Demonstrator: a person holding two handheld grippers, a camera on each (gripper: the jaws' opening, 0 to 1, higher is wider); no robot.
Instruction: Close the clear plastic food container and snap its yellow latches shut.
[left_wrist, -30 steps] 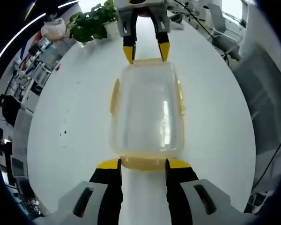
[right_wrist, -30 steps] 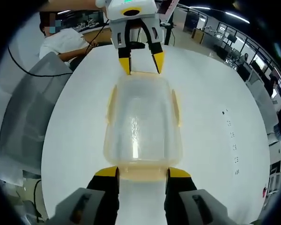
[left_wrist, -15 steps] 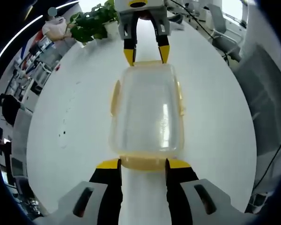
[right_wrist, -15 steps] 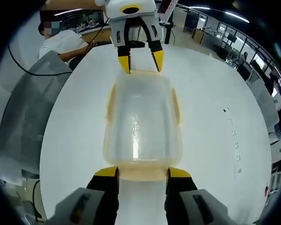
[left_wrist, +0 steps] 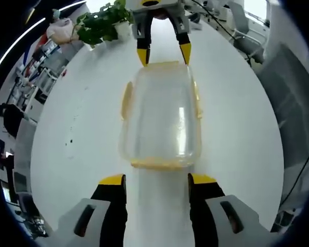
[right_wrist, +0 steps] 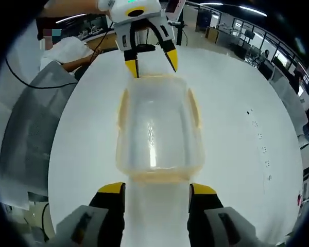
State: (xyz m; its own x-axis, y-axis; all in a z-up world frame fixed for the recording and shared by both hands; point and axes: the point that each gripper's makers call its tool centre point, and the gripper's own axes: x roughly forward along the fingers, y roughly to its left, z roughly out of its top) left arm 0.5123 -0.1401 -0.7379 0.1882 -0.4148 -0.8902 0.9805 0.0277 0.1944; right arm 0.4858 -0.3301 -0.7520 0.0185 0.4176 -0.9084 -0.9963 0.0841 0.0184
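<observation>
clear plastic blurs the container [left_wrist: 162,116], so whether its yellow latches [left_wrist: 126,100] are snapped is hard to tell. rounded and glossy, it lies on the white desk [left_wrist: 72,118], long axis running between the left gripper [left_wrist: 157,178] and right gripper [right_wrist: 157,188], each spread apart just short of an end.

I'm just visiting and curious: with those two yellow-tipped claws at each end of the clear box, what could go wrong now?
The clear plastic food container sits loose on the smooth white table, so a push from one end could slide it. Both the left gripper and right gripper stand open, off the end latches, so those latches may be unsnapped.
</observation>
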